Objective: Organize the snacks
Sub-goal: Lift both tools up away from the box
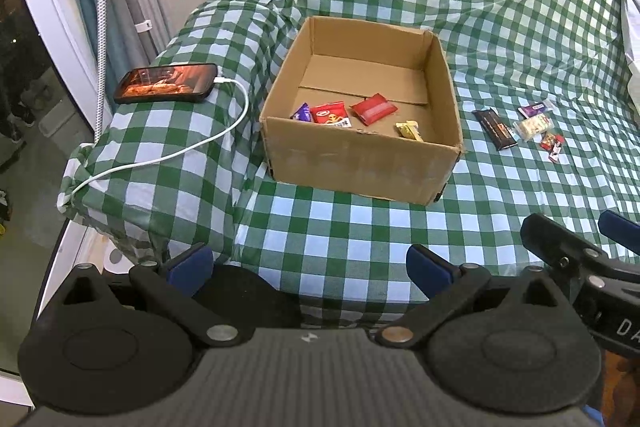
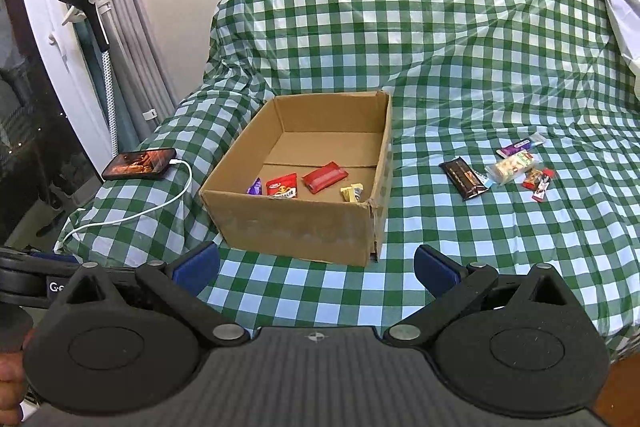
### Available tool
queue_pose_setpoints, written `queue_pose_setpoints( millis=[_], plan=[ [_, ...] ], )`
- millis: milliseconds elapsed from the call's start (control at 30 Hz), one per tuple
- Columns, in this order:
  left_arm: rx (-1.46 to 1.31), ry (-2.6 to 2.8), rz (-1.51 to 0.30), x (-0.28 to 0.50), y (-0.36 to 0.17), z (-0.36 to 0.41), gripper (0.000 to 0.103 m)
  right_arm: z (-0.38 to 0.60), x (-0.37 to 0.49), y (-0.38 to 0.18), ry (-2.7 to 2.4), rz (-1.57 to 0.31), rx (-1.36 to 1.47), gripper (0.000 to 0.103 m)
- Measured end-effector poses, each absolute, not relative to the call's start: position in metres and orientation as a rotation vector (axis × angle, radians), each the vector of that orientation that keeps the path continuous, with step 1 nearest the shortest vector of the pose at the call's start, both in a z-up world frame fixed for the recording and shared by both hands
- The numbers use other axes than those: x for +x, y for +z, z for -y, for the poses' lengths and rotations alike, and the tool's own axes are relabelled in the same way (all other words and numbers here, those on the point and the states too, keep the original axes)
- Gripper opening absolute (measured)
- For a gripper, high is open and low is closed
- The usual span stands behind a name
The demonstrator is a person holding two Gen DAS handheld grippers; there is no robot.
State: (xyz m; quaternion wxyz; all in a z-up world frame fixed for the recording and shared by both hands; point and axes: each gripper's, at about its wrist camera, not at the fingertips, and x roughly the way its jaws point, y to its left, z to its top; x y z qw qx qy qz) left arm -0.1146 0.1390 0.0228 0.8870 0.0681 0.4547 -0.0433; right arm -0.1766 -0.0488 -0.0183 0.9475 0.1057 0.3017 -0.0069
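An open cardboard box (image 1: 360,163) (image 2: 296,223) sits on the green checked cloth. Inside lie a purple packet (image 1: 301,113) (image 2: 254,186), a red pretzel bag (image 1: 330,114) (image 2: 282,185), a red bar (image 1: 373,109) (image 2: 323,177) and a yellow candy (image 1: 409,129) (image 2: 352,193). To the right of the box, on the cloth, lie a dark chocolate bar (image 1: 494,129) (image 2: 464,178), a white nut bar (image 1: 534,126) (image 2: 511,167), a purple bar (image 1: 536,107) (image 2: 520,145) and small red candies (image 1: 552,145) (image 2: 539,183). My left gripper (image 1: 310,267) and right gripper (image 2: 316,269) both stand open and empty, short of the box.
A phone (image 1: 166,83) (image 2: 139,163) with a lit screen lies left of the box on a raised fold, its white cable (image 1: 168,155) trailing over the edge. Curtains and a clamp stand (image 2: 94,7) are at the far left. The right gripper's body (image 1: 580,259) shows at the left view's right edge.
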Motion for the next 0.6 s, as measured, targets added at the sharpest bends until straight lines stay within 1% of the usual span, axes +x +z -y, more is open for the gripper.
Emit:
queue_pose_setpoints(
  millis=[333,600],
  plan=[
    [0.220,-0.141,-0.957,-0.088,0.020,-0.087,0.103,0.085,-0.174,-0.024,-0.084,-0.565,0.235,0.102],
    [0.239,-0.247,-0.995,-0.036,0.011,0.009,0.103,0.175,-0.162,-0.048,-0.276,-0.568,0.318,0.102]
  ],
)
